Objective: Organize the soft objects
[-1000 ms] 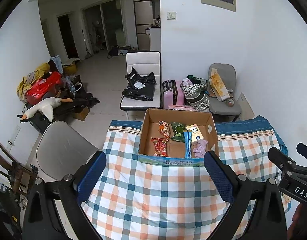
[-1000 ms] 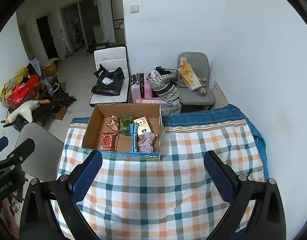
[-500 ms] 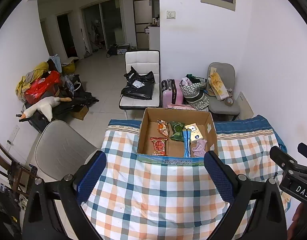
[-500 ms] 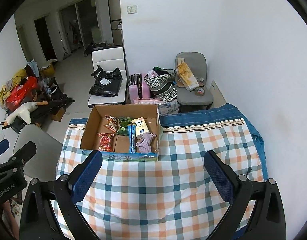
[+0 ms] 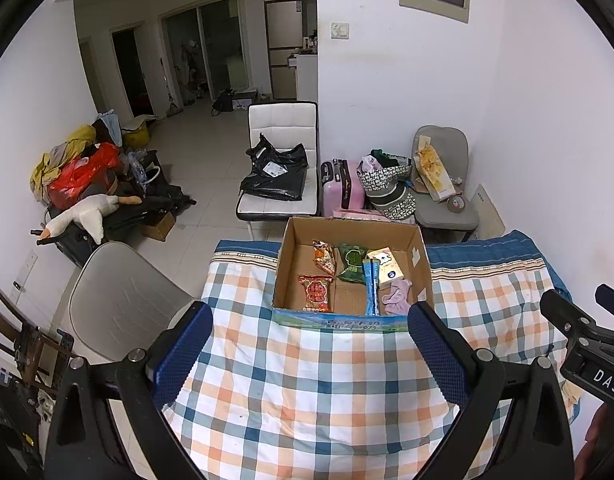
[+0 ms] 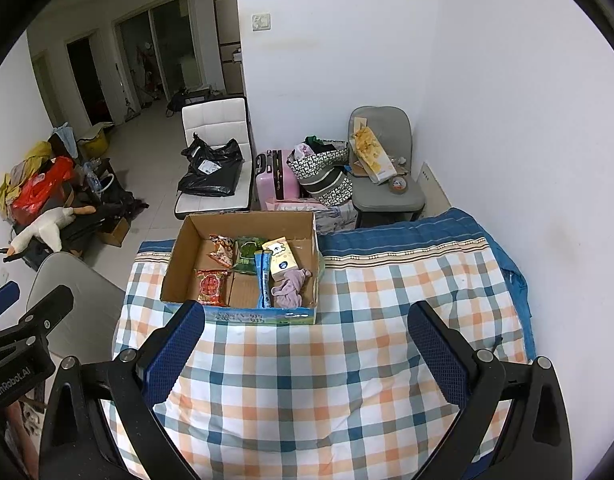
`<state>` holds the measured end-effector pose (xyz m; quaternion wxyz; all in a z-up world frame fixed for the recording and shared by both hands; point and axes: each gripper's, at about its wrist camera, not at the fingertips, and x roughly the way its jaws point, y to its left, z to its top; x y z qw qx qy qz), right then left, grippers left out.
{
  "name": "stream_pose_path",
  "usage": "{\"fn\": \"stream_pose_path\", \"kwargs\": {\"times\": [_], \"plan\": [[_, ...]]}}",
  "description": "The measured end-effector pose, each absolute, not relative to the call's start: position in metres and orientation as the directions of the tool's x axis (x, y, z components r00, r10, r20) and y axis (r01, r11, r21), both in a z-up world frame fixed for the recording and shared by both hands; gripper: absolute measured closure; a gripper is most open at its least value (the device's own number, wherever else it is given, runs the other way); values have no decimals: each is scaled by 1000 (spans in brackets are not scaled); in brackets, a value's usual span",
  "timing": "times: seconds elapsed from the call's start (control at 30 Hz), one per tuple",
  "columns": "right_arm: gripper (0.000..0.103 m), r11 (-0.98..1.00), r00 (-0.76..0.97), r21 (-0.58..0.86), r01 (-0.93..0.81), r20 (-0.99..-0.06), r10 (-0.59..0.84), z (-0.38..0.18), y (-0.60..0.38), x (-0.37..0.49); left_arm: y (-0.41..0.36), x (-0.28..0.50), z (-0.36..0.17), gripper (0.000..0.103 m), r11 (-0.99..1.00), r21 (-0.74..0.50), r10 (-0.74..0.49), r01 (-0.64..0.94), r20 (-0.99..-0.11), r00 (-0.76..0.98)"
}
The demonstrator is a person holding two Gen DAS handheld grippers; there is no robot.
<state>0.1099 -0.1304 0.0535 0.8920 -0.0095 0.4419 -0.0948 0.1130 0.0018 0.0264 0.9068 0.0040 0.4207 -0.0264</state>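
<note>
An open cardboard box [image 5: 421, 256] stands at the far side of the checked tablecloth [image 5: 307, 392]; it also shows in the right wrist view [image 6: 175, 264]. Inside lie a red snack packet [image 5: 315, 293], an orange packet [image 5: 323, 256], a green packet [image 5: 351, 263], a blue stick pack [image 5: 371, 286], a tissue pack [image 5: 387, 267] and a lilac cloth [image 5: 397, 298], also seen from the right [image 6: 289, 290]. My left gripper [image 5: 309, 354] is open and empty, above the cloth in front of the box. My right gripper [image 6: 305, 354] is open and empty, to its right.
A grey chair [image 5: 119, 300] stands at the table's left edge. Beyond the table are a white chair with black bags [image 5: 281, 168], a pink suitcase [image 5: 343, 190], patterned bags [image 5: 387, 188] and a grey chair [image 5: 443, 184]. A clutter pile with a plush goose [image 5: 83, 216] lies far left. A white wall is close on the right.
Both grippers have drawn back and up a little, so the box sits slightly farther off in both views. Both stay open and empty.
</note>
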Motion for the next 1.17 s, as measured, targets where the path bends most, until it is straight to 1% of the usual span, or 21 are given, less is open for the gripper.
{"fn": "stream_pose_path", "kwargs": {"times": [1.17], "plan": [[0,979,598,-100,180,-779,-189,58,-131,110,1,113,26,3,999,-16,-43,47,-762,646]]}}
